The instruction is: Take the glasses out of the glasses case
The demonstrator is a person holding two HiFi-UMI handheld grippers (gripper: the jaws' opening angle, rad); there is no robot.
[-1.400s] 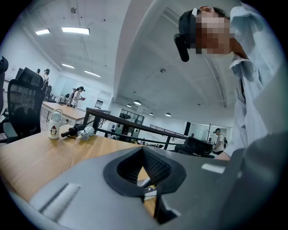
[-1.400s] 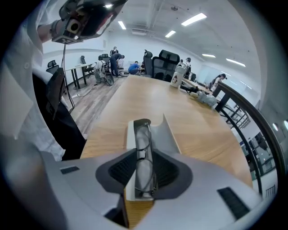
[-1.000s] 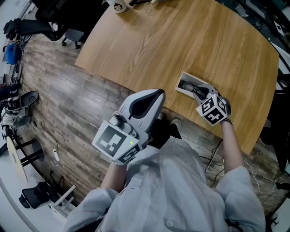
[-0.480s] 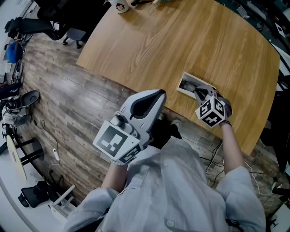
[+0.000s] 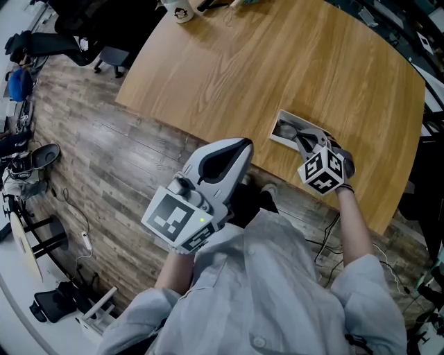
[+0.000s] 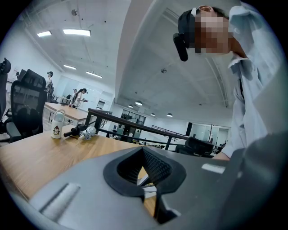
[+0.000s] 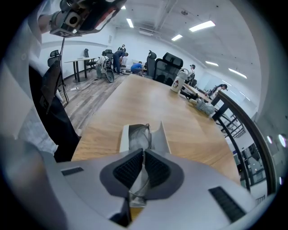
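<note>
An open white glasses case (image 5: pixel 276 137) lies near the front edge of the wooden table (image 5: pixel 277 62). Dark-framed glasses (image 5: pixel 288 130) lie in it. My right gripper (image 5: pixel 306 143) reaches into the case's near end. In the right gripper view, the right gripper (image 7: pixel 144 153) is shut on a thin part of the glasses (image 7: pixel 137 140), with the case (image 7: pixel 162 134) just beyond the pads. My left gripper (image 5: pixel 241 144) hangs off the table's front edge, by the person's body. The left gripper (image 6: pixel 143 150) has its pads meeting and nothing between them.
A white bottle (image 5: pixel 182 8) stands at the table's far edge, with a folded umbrella (image 6: pixel 83 131) beside it. Office chairs (image 5: pixel 76 38) stand on the plank floor to the left. The table edge runs just in front of the case.
Almost nothing differs. The right gripper has shifted a touch to the left at the case. The left gripper has kept its place.
</note>
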